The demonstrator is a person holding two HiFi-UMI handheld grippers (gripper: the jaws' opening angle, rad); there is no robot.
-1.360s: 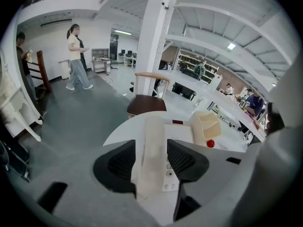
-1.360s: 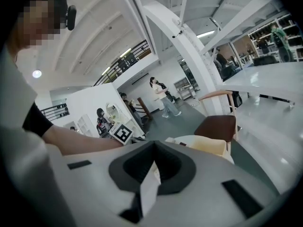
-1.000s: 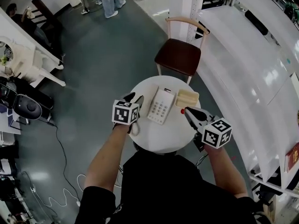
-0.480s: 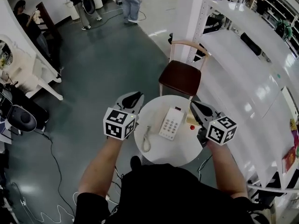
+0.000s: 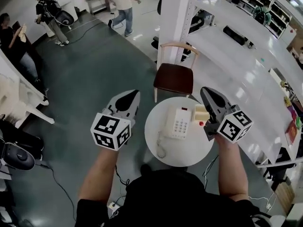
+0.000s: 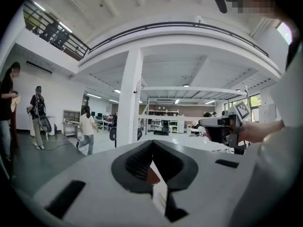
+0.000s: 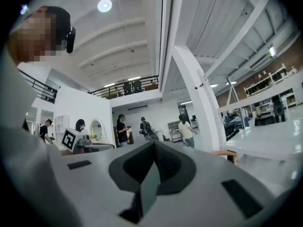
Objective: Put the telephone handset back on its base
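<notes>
So the phone (image 5: 178, 123) is sitting on the small round white table (image 5: 184, 152), a bit to the far side of the middle. It's looking like a plain white desk phone. A pale keypad (image 5: 182, 126) is taking up the right half and a small red patch is showing at the far edge. The handset (image 5: 170, 122) seems to be lying along the left side, though it's too small for me to say it's seated properly. The curly white cord (image 5: 161, 148) is looping off the near left corner onto the tabletop. A cream box (image 5: 201, 112) and a little red thing (image 5: 201, 123) are sitting just right of the phone.

The left gripper (image 5: 134, 94) is hanging left of the table over the dark floor (image 5: 94, 79), well apart from the phone. Its jaws have just been closing and are pressing tip to tip with nothing between them. The right gripper (image 5: 207, 91) is hovering over the table's far right edge, jaws clenched together too, gripping nothing.

As for writing, the key labels are coming out too tiny to read. The only print showing clearly is the black-and-white square patterns on the grippers' cubes (image 5: 111, 131). A wooden chair (image 5: 174, 78) is standing just past the table's far side.
</notes>
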